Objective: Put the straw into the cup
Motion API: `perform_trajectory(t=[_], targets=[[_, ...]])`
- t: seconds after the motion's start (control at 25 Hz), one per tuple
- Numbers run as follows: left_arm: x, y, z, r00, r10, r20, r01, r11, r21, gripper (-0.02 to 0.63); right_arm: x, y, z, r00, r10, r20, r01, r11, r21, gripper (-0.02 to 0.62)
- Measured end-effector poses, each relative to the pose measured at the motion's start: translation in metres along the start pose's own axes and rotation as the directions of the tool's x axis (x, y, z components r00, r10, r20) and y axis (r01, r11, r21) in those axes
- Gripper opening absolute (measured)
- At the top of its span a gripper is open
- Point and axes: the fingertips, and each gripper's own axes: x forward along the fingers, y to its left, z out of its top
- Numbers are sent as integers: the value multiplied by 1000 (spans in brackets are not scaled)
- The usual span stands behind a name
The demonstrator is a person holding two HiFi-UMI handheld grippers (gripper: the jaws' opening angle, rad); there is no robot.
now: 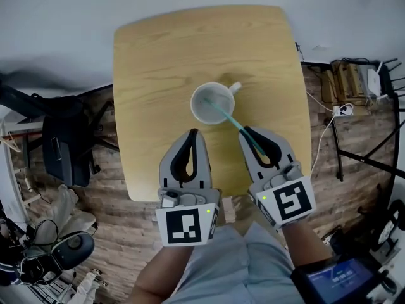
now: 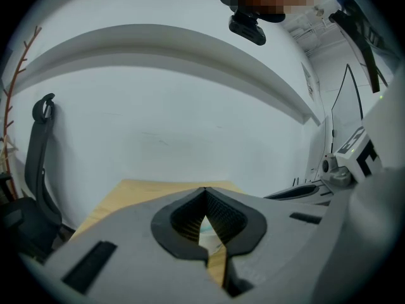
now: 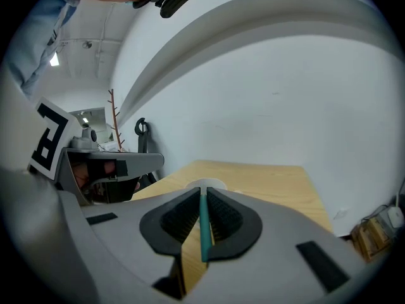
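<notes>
**Teal straw tipped into the white cup, pinched by the right gripper**

Wood-grain table (image 1: pixel 158 75) fills the head view, with the white handled cup (image 1: pixel 197 109) near its middle. From that view alone the whole straw (image 1: pixel 231 120) can be followed. It runs slantwise from the right gripper (image 1: pixel 248 133) up to the cup, and its far end lies within the rim. The left gripper (image 1: pixel 193 133) hangs just beside the cup's near side, apart from it.

The right gripper view adds the grip itself: the right gripper (image 3: pixel 202 192) has its ribbed black pads closed on the straw (image 3: pixel 204 227), which stands upright between them. The cup (image 3: pixel 201 183) shows as a pale rim just past the tips.

The left gripper view shows the left gripper (image 2: pixel 204 190) with its tips meeting and nothing between them. Only table shows through the gap lower down, along with a pale shape too small to make out.

Print in sight is limited to the black-and-white square pattern on each gripper's cube. A small screen (image 1: pixel 338 277) at the head view's lower right glows blue, its text too small to read.
</notes>
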Motion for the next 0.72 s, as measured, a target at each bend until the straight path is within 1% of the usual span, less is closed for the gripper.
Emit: perform_trajectory(t=[0.4,0.56,0.72], targets=[[-3,2,-5,1000,-18,-13,18,1000,2,-3,5,2,-6,1000,-24,-8,24,999,23,32],[-7,4,3,1000,-15,-2,15,1000,-11,-3,3,3,3,999,-36,9,35,999,21,57],[-18,-8,19,999,-40,24,39,999,30,-3,-14,3,21,997,-56,55,56,998,2,67]])
